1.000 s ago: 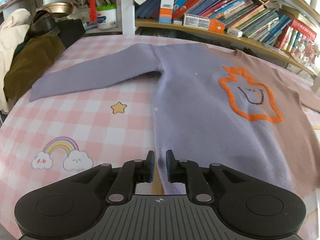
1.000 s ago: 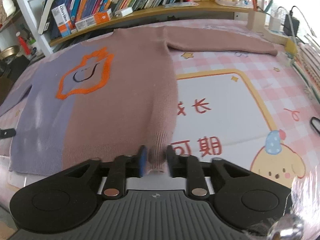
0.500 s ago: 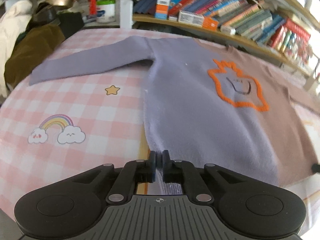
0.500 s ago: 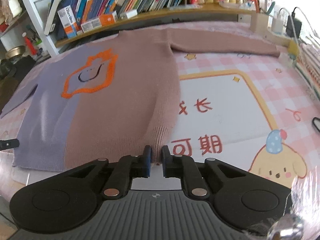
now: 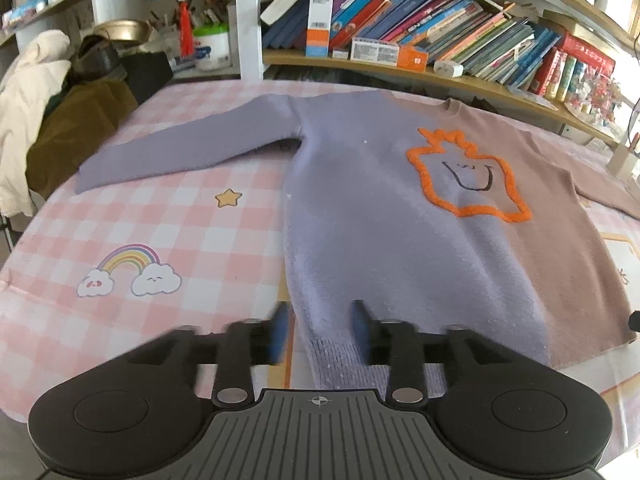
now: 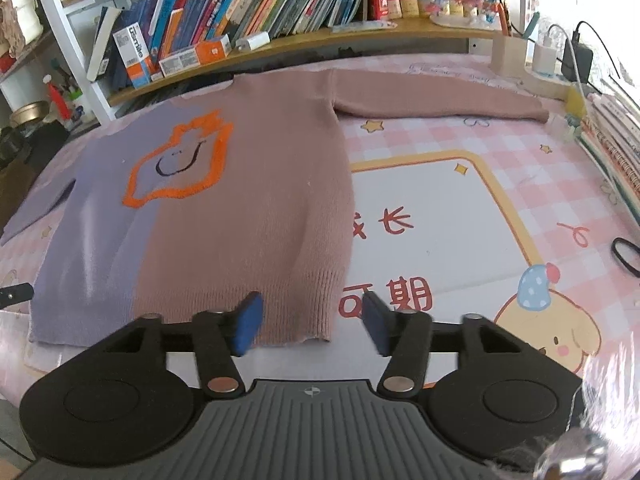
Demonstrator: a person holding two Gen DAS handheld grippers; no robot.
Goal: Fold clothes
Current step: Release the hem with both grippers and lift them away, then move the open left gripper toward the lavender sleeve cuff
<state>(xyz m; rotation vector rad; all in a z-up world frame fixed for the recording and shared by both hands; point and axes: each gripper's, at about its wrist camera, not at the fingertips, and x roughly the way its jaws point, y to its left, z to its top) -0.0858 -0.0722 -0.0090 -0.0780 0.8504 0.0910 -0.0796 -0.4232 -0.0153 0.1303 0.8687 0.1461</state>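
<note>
A two-tone sweater, lilac on one half and dusty pink on the other with an orange outlined figure on the chest, lies flat and face up on the pink checked tablecloth. Both sleeves are spread out sideways. My left gripper hovers at the lilac hem corner; its jaws are opening and blurred, with the hem lying between them but not pinched. My right gripper is over the pink hem corner, jaws opening wide, and the hem edge rests on the table between the blue pads, free of them.
Bookshelves run along the table's far side. A pile of brown and cream clothes sits at the far left. Notebooks and chargers crowd the right edge, and a black ring lies near them.
Both grippers closed on the sweater's hem corners half a second ago and have now sprung apart, letting the hem go. The left view has shifted slightly along the table.
</note>
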